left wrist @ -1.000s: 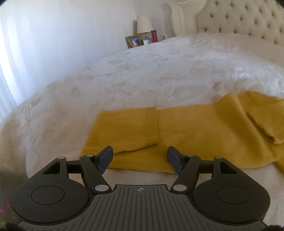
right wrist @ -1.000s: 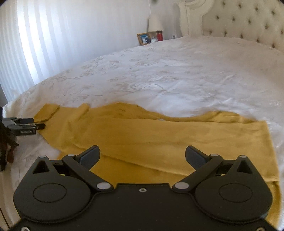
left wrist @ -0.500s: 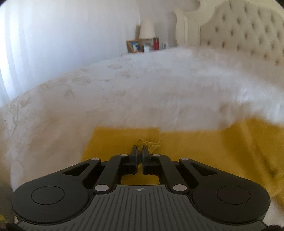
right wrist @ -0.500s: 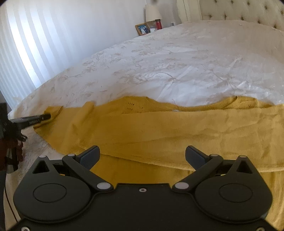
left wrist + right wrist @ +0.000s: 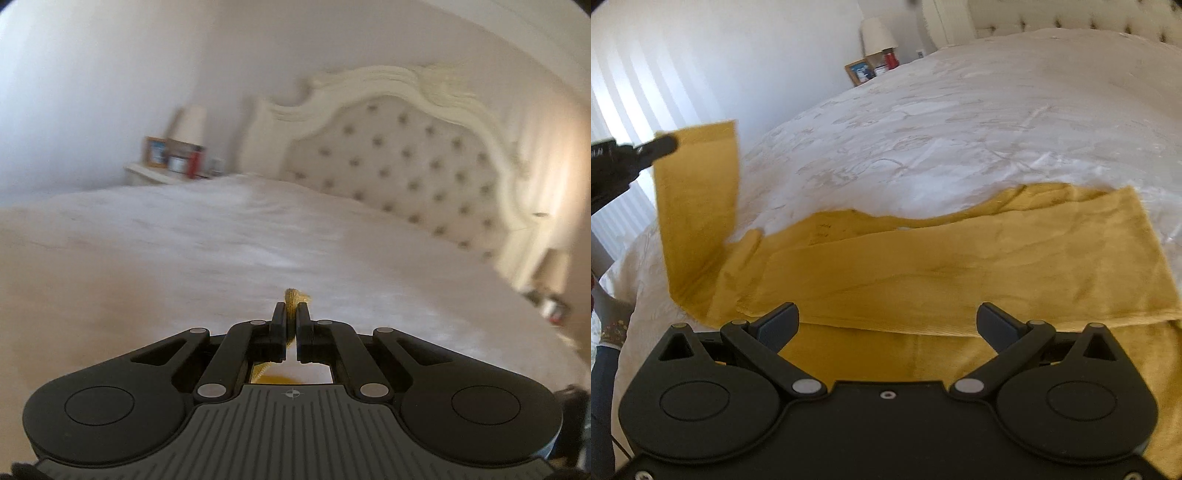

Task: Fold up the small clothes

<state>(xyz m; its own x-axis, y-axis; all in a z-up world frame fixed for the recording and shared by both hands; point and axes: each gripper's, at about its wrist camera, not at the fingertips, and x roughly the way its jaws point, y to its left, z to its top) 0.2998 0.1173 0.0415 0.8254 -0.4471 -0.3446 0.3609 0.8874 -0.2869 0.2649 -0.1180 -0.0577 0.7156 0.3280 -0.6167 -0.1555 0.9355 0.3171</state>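
A mustard-yellow knit garment [image 5: 960, 266] lies spread on the white bedspread [image 5: 960, 129]. Its sleeve [image 5: 698, 206] is lifted off the bed at the left of the right wrist view, hanging from the tip of my left gripper [image 5: 666, 144]. In the left wrist view my left gripper [image 5: 291, 314] is shut on that sleeve's cuff [image 5: 293, 297], a bit of yellow knit poking out past the fingertips. My right gripper [image 5: 886, 325] hovers open low over the garment's near part, with nothing between its fingers.
A tufted headboard [image 5: 406, 166] stands at the far end of the bed. A nightstand with a lamp [image 5: 877, 31], a picture frame [image 5: 860, 72] and a red bottle [image 5: 891, 59] sits beside it. Bright curtains [image 5: 635, 92] hang at the left.
My left gripper shut on the sleeve cuff and rose, lifting the sleeve off the bed. Its view swung up toward the headboard. My right gripper stayed open, shifting slightly over the garment.
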